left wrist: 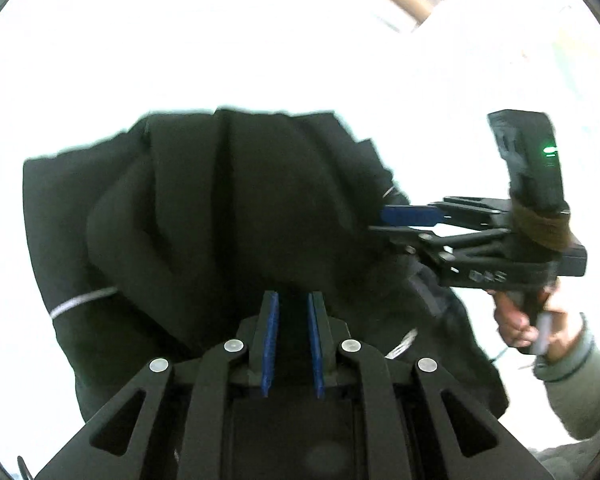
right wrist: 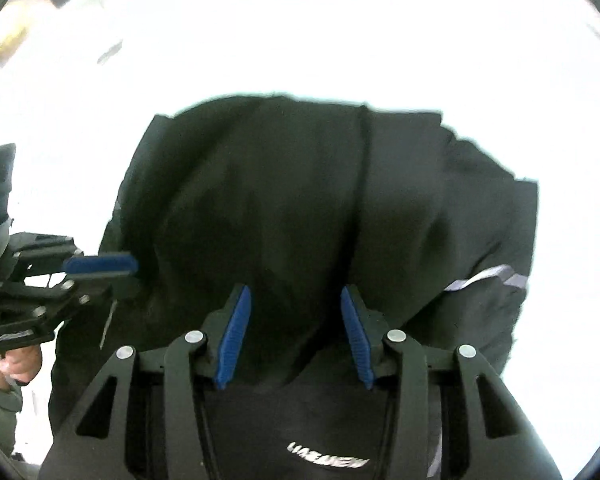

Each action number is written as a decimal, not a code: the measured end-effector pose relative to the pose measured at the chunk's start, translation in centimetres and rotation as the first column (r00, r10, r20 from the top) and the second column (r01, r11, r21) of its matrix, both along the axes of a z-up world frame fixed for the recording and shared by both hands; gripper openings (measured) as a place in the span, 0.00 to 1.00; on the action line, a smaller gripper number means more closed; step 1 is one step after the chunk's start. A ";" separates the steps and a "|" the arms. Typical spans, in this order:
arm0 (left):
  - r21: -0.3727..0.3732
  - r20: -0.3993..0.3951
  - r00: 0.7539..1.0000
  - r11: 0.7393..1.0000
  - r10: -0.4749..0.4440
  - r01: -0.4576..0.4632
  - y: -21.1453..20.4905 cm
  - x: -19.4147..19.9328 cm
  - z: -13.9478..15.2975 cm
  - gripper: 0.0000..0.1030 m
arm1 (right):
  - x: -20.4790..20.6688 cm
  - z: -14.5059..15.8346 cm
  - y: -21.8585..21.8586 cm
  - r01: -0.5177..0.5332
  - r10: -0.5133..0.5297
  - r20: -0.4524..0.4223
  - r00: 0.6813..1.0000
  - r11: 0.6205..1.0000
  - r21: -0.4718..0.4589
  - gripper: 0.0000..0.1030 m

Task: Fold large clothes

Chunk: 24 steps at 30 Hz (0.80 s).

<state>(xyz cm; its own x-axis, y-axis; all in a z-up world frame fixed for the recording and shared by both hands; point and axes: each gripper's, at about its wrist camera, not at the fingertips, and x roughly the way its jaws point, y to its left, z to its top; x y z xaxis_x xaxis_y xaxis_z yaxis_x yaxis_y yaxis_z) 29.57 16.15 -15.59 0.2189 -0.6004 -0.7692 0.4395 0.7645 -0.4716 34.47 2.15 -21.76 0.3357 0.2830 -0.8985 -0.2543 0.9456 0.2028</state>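
The left tool (left wrist: 292,300) stands narrow and the right tool (right wrist: 296,296) wide over the black jacket (right wrist: 300,200) on the white counter (right wrist: 340,40).

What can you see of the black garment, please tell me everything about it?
The black garment is large, dark and looks like soft, thick fabric, bunched in deep folds on a bright white surface. Thin silver-grey stripes cross it near its edges, and white lettering shows near its lower edge in the right wrist view. The left gripper has narrowly parted fingers over the cloth; whether it pinches is unclear. The right gripper is open, its blue pads either side of a fold.
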 end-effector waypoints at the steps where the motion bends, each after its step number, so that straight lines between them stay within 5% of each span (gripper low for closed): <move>1: -0.006 0.003 1.000 1.000 0.007 -0.007 0.0 0.3 0.3 0.15 | 0.3 0.2 -0.2 0.009 -0.009 0.008 1.000 1.000 -0.003 0.49; 3: 0.011 -0.012 1.000 1.000 0.017 -0.017 -0.9 1.3 -0.5 0.15 | 2.1 -0.9 -0.9 0.031 -0.031 0.002 1.000 0.999 -0.014 0.49; 6: 0.151 -0.104 0.993 0.988 0.048 -0.032 -2.6 3.0 -5.3 0.15 | 3.3 -5.5 -0.8 0.057 -0.060 -0.076 0.995 0.998 -0.036 0.49; 9: 0.165 -0.196 0.977 0.985 0.085 -0.052 -3.0 4.1 -9.2 0.14 | 3.6 -9.1 -0.3 0.070 -0.078 -0.105 0.991 0.995 -0.078 0.48; 12: 0.157 -0.218 0.971 0.985 0.099 -0.066 -3.0 4.6 -8.3 0.14 | 3.1 -9.0 0.3 0.064 -0.072 -0.076 0.994 0.993 -0.104 0.48; 17: 0.191 -0.143 0.987 0.981 0.068 -0.039 -2.8 2.1 -5.2 0.14 | -0.3 -5.9 -1.2 0.087 -0.088 -0.060 0.994 0.996 -0.022 0.48; 24: 0.178 -0.102 0.988 0.979 0.118 -0.099 0.8 -4.7 -1.0 0.15 | -8.2 -1.0 -4.3 0.146 -0.146 -0.012 0.989 0.989 -0.025 0.50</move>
